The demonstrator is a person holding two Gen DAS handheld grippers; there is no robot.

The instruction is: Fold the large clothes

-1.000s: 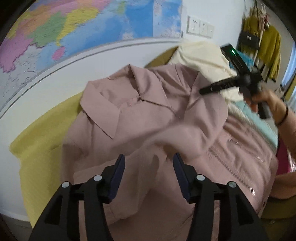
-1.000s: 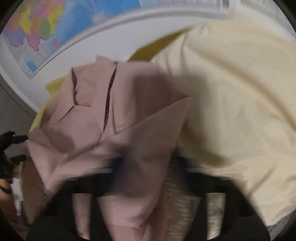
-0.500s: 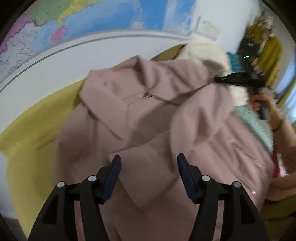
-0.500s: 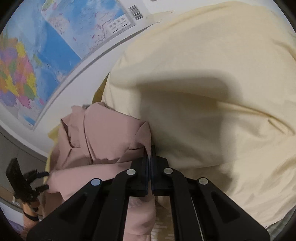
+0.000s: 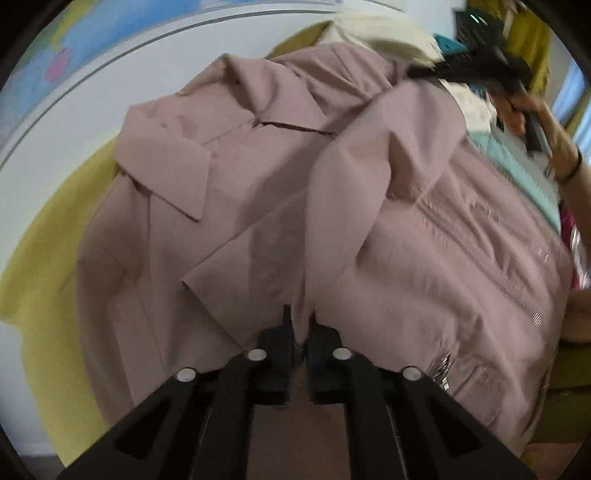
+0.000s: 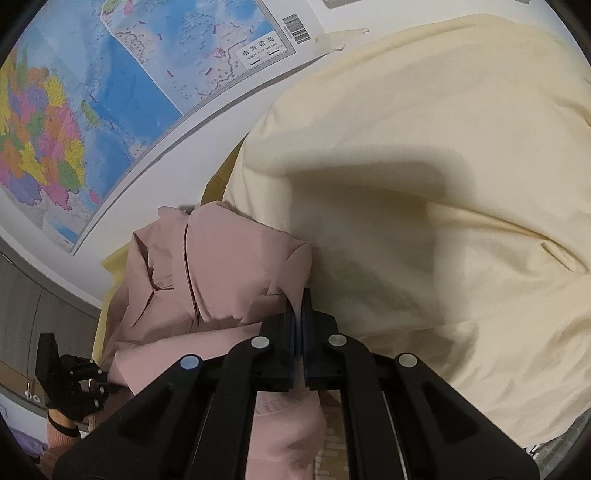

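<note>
A dusty-pink zip jacket (image 5: 424, 258) lies spread, collar far, on a yellow sheet (image 5: 48, 240). One sleeve is folded across its chest. My left gripper (image 5: 300, 321) is closing its jaws on a raised fold of that sleeve, and the pads pinch the cloth. My right gripper (image 5: 412, 74), held by a person's hand (image 5: 517, 107), is at the jacket's far right shoulder. In the right wrist view the right gripper (image 6: 299, 306) is shut on the pink jacket's (image 6: 229, 266) edge, next to a cream cloth.
A big cream cloth (image 6: 424, 184) is heaped right of the jacket. A teal garment (image 5: 517, 158) lies beyond the jacket's right side. A wall map (image 6: 92, 110) hangs behind, and clothes (image 5: 528, 33) hang at the far right.
My left gripper came down onto the folded sleeve, and its jaws went from wide open to pinched on a fold. The right gripper carried the shoulder edge toward the cream cloth, then stayed.
</note>
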